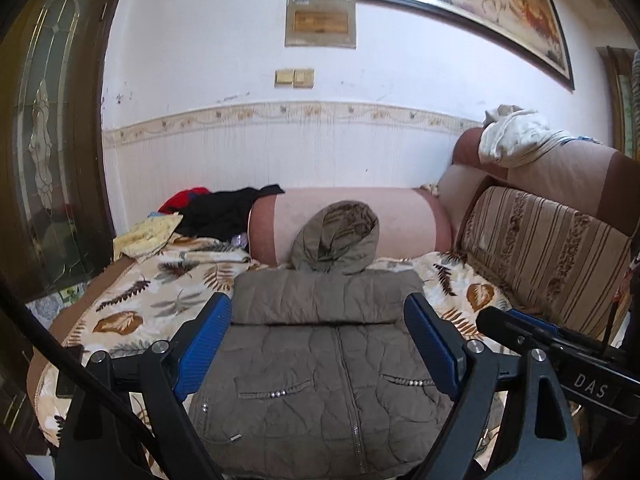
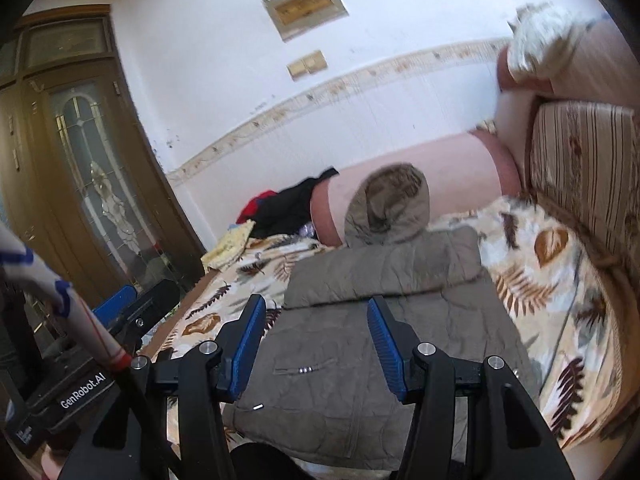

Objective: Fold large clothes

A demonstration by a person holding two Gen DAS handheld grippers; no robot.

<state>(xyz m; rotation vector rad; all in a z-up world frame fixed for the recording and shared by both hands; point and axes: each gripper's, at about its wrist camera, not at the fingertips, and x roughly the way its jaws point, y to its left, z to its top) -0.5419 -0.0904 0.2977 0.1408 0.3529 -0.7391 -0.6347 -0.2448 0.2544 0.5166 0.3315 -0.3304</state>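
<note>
Olive quilted hooded jacket (image 1: 320, 360) lies front-up on the leaf-print sofa cover (image 1: 160, 292), sleeves folded across the chest, hem cut off below; left gripper (image 1: 318, 340) and right gripper (image 2: 316, 344) hover above, fingers apart, holding nothing.

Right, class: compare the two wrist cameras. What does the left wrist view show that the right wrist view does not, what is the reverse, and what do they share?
Only the left wrist view: the large framed painting and the jacket's second pocket.
Only the right wrist view: the full wooden door with its top panel, and a white sleeve.
Shared: the olive quilted jacket, its hood against the pink bolster, the leaf-print cover, and open grippers, left and right.
</note>
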